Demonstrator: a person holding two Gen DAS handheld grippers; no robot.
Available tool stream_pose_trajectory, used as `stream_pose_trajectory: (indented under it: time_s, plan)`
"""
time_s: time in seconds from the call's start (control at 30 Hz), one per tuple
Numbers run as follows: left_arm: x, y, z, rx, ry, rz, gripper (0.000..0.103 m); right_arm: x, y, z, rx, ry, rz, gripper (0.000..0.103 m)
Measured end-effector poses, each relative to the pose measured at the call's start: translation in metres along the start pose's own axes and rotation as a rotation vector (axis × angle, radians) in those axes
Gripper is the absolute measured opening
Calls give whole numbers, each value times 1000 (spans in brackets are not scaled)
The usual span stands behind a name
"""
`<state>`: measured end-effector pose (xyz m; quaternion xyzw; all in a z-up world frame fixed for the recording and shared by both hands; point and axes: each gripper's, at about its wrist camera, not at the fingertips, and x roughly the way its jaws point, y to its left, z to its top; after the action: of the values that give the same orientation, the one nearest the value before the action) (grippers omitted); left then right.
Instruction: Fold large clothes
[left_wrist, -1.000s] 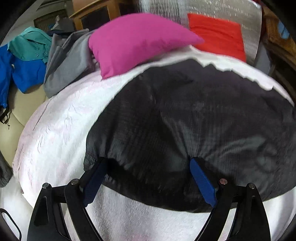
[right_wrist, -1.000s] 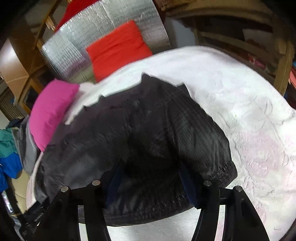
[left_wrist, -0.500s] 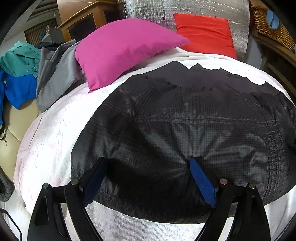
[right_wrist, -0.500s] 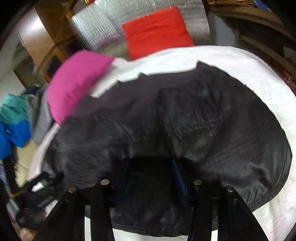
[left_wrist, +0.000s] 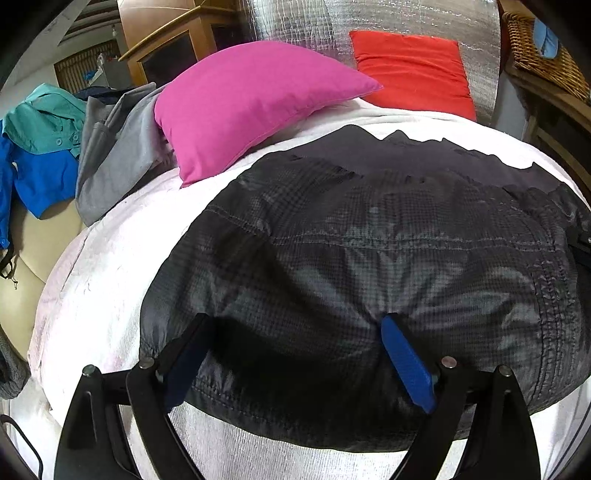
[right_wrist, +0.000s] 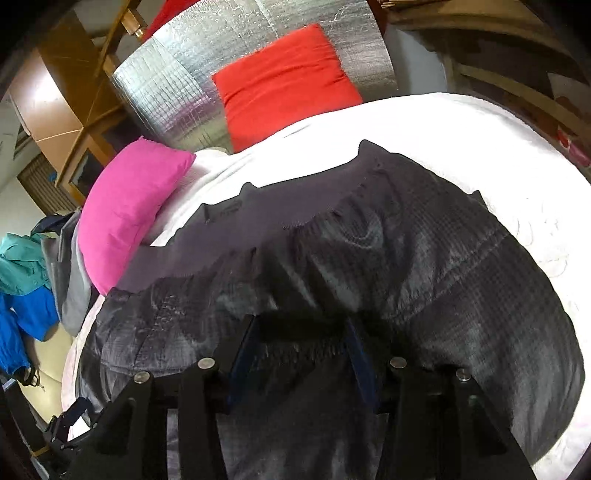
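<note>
A dark grey jacket of gridded, slightly shiny cloth lies spread over the white blanket that covers the bed, and it takes up most of both wrist views. Its near hem sits closest to the grippers, while a plain, matte inner panel shows along the far edge, with a jagged outline against the white. The left gripper stands at the near hem with its blue-padded fingers spread wide apart, the fabric bulging up between them; the pads seem to rest against the cloth without pinching it. The right gripper is further along the same garment, its fingers set apart too, though less widely, with a dark fold of the jacket lying between them; that spot is in deep shadow, so I cannot be sure whether the cloth is truly caught or merely sits there. Beyond the jacket, a pink cushion rests on the far left part of the bed, and a red cushion leans against a silver foil-like panel at the head. To the left of the pink cushion, a grey garment is heaped beside a teal shirt and a blue garment on a cream seat. A wicker basket sits at the upper right.
</note>
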<state>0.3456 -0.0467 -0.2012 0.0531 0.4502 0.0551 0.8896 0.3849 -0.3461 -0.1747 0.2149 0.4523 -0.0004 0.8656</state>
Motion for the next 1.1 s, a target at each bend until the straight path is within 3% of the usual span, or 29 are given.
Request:
stream_pose_trajectory:
  time_s: [0.23,0.43,0.63,0.9,1.0,1.1]
  plan:
    - [1,3,1,-1,2,-8,93,-43,-7,-8,18,-52,5,53]
    - [1,4,-1,3,0,-14,93,-70,-33,-16,77,-57,-46,52]
    - [1,2,-1,1,-4,-3,94,-50,-62,-16,144,46,-61,53]
    - [3,3,-3,3,-14,-5,96,-48,-54,-16,74,43,-107,53]
    - [3,5,-2,2,-7,-11,96,-53,-58,-16,91,44,-82,53]
    - [-2,10,5,2,7,-44,96,-64,-70,-10,156,28,6,54]
